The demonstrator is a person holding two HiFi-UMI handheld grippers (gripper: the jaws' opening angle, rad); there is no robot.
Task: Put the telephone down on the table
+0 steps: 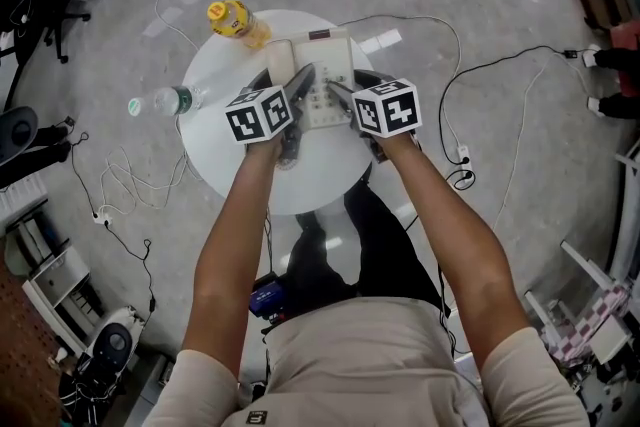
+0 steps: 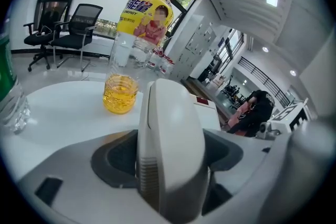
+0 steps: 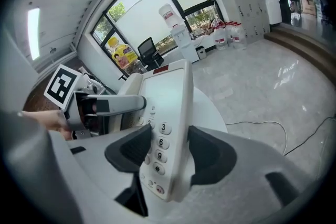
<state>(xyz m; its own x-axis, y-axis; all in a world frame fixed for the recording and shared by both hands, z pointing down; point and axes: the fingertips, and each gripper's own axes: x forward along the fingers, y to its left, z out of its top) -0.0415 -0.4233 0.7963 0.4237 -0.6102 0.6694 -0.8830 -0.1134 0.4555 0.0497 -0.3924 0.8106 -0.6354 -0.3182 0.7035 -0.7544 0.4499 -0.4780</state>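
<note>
The white telephone [image 1: 318, 75] is over the far half of the round white table [image 1: 310, 177]. My left gripper [image 1: 296, 87] is shut on its handset [image 2: 170, 149], which stands between the grey pads and fills the left gripper view. My right gripper [image 1: 342, 95] is shut on the keypad base [image 3: 169, 128], which is tilted on edge with the number keys facing left. In the right gripper view the left gripper [image 3: 107, 105] reaches in beside the base, over the table top [image 3: 211, 108]. I cannot tell whether the base touches the table.
A yellow drink bottle [image 1: 238, 21] [image 2: 132, 55] stands at the table's far edge. A clear water bottle [image 1: 165, 101] [image 2: 10, 97] lies at the left edge. A white slip [image 1: 380, 42] lies far right. Cables [image 1: 490, 65] trail over the floor around the table.
</note>
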